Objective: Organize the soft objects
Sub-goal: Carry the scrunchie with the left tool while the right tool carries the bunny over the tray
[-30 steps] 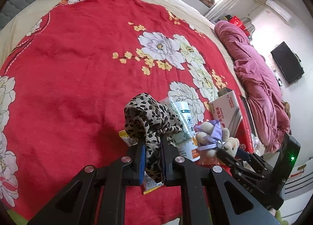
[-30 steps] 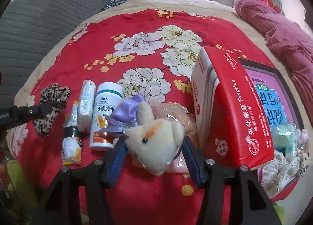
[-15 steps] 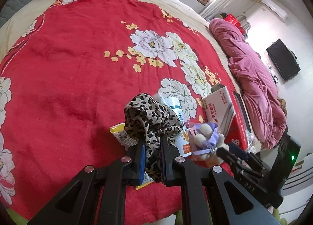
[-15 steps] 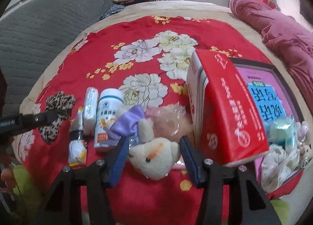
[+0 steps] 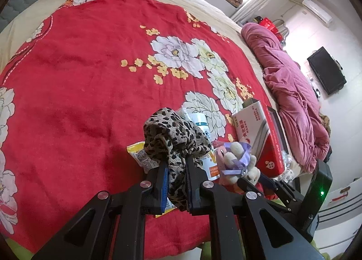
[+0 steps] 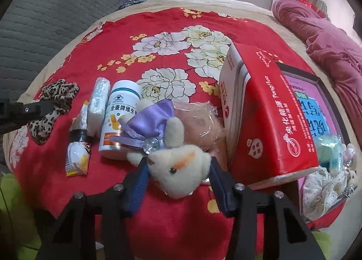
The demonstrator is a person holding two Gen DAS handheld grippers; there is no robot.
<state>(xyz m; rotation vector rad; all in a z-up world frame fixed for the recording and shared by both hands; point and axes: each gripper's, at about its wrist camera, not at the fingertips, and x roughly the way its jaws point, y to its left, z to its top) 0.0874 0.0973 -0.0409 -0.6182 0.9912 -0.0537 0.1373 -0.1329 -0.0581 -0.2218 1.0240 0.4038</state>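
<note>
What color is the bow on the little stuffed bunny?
The cream plush bunny's shiny satin bow is light purple, clearest in the right wrist view.

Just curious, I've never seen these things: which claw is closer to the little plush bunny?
Right. The right claw is closing around the plush bunny; the left claw sits off to its side, shut on a leopard-print cloth.

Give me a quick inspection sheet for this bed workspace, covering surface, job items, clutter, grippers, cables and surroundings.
Surface: red floral blanket on a bed.
Job's things: leopard-print scrunchie; plush bunny with a purple bow.
Clutter: white vitamin bottle, snack packet, tissue pack, red carton, framed tray holding soft items.
Grippers: left gripper shut on the scrunchie; right gripper closing, bunny's head between the jaws.
Cables: nothing seen.
Surroundings: pink quilt, grey headboard, window.
</note>
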